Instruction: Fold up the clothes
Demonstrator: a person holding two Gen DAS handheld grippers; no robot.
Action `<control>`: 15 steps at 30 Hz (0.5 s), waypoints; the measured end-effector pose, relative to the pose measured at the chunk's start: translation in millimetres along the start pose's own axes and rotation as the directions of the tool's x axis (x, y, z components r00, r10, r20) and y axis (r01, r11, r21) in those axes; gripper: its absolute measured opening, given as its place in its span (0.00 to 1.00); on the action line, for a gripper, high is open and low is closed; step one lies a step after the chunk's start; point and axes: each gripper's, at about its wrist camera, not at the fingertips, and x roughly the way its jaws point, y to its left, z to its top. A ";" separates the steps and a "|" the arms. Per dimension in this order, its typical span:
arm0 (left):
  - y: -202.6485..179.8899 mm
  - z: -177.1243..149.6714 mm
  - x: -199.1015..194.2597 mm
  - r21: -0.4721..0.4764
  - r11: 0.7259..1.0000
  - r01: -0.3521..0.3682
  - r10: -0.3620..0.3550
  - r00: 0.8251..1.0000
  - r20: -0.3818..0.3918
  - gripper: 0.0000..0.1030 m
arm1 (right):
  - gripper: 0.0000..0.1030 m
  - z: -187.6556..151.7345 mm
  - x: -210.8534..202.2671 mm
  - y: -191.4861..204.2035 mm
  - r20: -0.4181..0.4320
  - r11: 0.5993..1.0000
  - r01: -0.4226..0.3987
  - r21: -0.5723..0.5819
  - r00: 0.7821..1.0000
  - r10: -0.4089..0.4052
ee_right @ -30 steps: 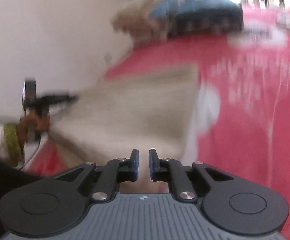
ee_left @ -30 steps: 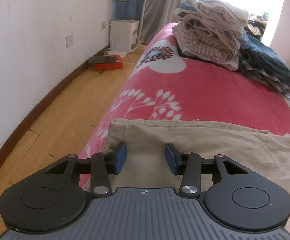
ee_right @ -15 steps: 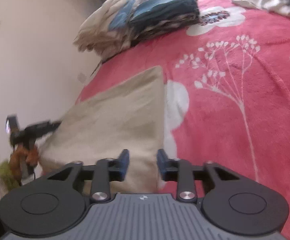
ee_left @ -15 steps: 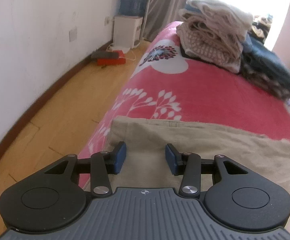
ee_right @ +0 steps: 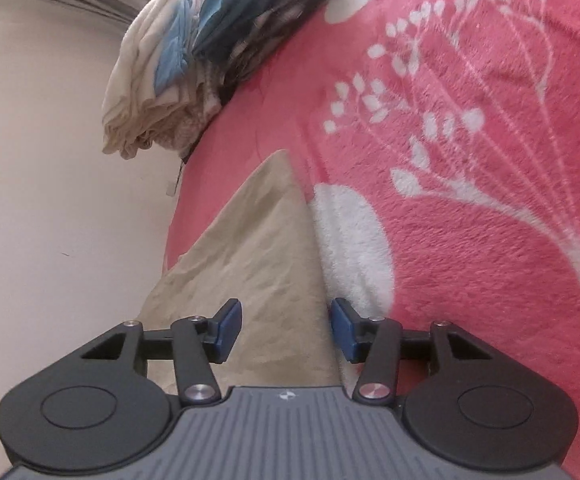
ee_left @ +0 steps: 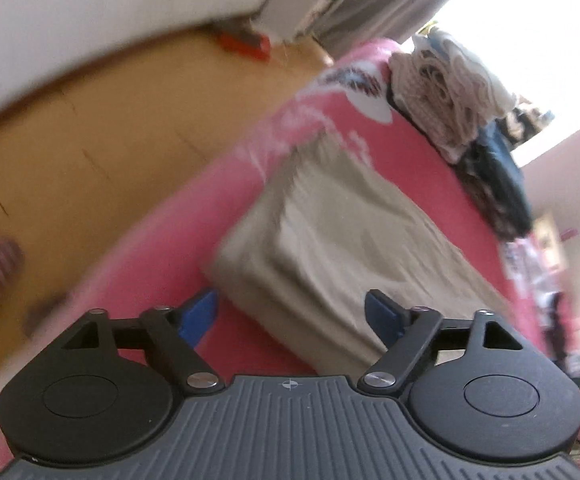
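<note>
Left claw (ee_left: 290, 316) over pink bedspread (ee_left: 418, 160)

The khaki garment (ee_right: 258, 264) looks like matt woven cotton, lightly creased. Under it the pink blanket (ee_right: 470, 240) is fuzzy plush fleece. The floor (ee_left: 90, 152) is satiny wood planks. Gripper bodies are matt black plastic, ribbed grey housing, shiny metal rivets, blue rubbery pads (ee_right: 228, 330).
</note>
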 end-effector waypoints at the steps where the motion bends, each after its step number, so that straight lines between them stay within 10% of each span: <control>1: 3.0 -4.8 3.2 -0.025 1.000 0.014 -0.014 1.000 -0.015 0.81 | 0.51 0.7 0.5 -0.1 -0.001 1.000 -0.002 0.005 1.000 0.002; 15: 29.9 -9.4 29.6 -0.272 0.952 0.142 -0.109 0.985 0.132 0.83 | 0.56 9.7 11.5 0.5 -0.004 0.996 -0.052 0.070 0.999 0.052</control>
